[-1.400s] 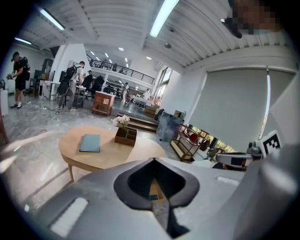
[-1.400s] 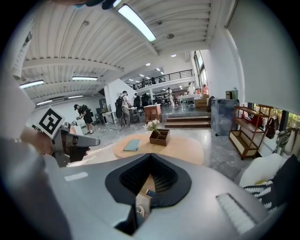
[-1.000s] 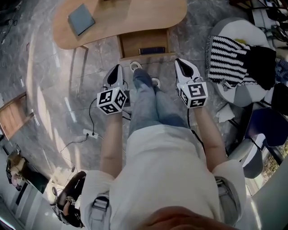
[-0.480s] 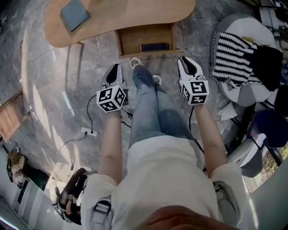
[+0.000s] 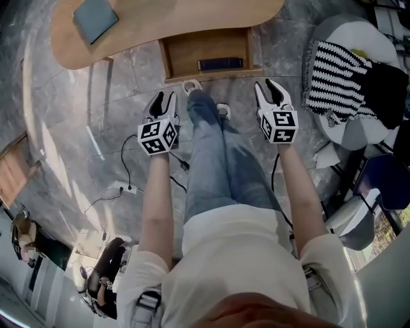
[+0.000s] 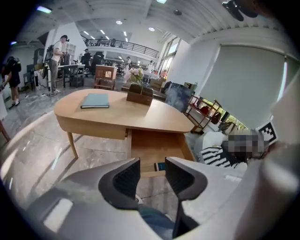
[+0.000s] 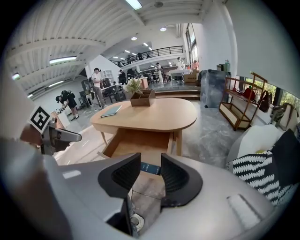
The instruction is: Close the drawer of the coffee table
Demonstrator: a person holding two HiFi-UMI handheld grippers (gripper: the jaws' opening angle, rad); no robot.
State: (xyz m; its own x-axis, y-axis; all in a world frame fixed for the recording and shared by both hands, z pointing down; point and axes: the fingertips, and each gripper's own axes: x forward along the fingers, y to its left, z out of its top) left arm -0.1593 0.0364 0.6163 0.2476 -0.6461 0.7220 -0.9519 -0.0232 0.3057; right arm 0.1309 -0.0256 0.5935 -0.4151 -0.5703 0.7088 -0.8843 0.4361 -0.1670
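Note:
The wooden coffee table [image 5: 173, 22] stands ahead of me with its drawer [image 5: 186, 54] pulled out toward my feet. A dark flat item [image 5: 220, 63] lies inside near the drawer's front. My left gripper [image 5: 165, 99] hangs short of the drawer's left front corner, and my right gripper [image 5: 269, 86] short of its right front corner. Neither touches the drawer. In the left gripper view the left gripper [image 6: 152, 168] has its jaws opening, nothing between them, the drawer [image 6: 154, 147] beyond. In the right gripper view the right gripper [image 7: 151, 168] is opening too, empty, facing the drawer [image 7: 140, 143].
A teal book [image 5: 95, 17] and a wooden planter box [image 6: 140, 95] sit on the tabletop. My legs and shoes [image 5: 205, 128] stand between the grippers. A striped blanket on a white seat [image 5: 333, 73] is at right. A power strip and cable [image 5: 128, 189] lie on the floor.
Both grippers have come down and closer to the drawer front. Their jaws, shut a second ago, now stand parted.

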